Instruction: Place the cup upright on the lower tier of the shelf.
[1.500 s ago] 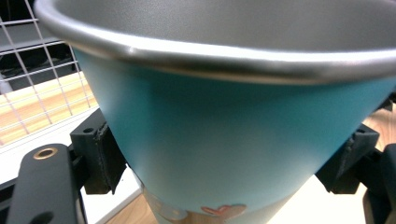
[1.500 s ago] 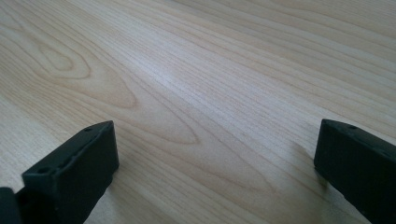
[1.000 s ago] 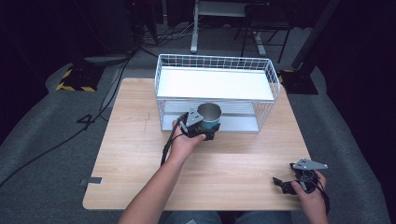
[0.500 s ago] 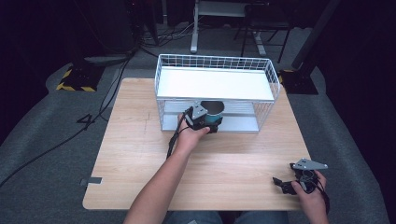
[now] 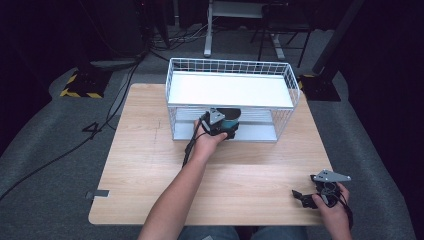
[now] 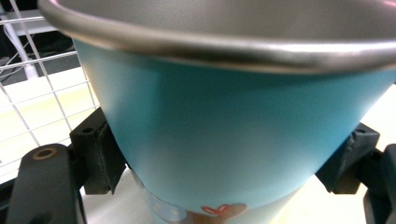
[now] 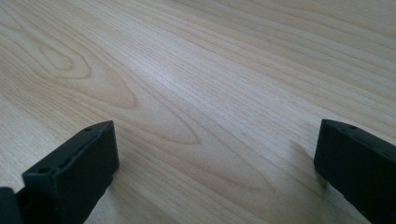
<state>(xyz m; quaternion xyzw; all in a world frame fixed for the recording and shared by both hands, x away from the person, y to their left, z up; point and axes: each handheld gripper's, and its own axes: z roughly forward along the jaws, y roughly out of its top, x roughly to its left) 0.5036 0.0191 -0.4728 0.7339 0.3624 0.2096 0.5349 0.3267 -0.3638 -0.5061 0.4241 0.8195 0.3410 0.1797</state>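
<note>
Teal steel-rimmed cup [image 6: 233,140] clamped in left hand-held gripper [image 5: 222,129], right hand-held gripper [image 7: 215,177] spread wide

The light wooden surface [image 5: 150,165] stands on a grey carpet floor [image 5: 45,165], and a small grey tab [image 5: 97,194] sticks out at its near left edge. A black cable [image 5: 75,145] runs over the floor at the left, past a block with yellow and black stripes [image 5: 80,85] near the far left corner of the surface. Behind the surface, in the dark, I see the white legs of a desk [image 5: 207,30] and a dark post [image 5: 330,55] that leans at the far right.
</note>
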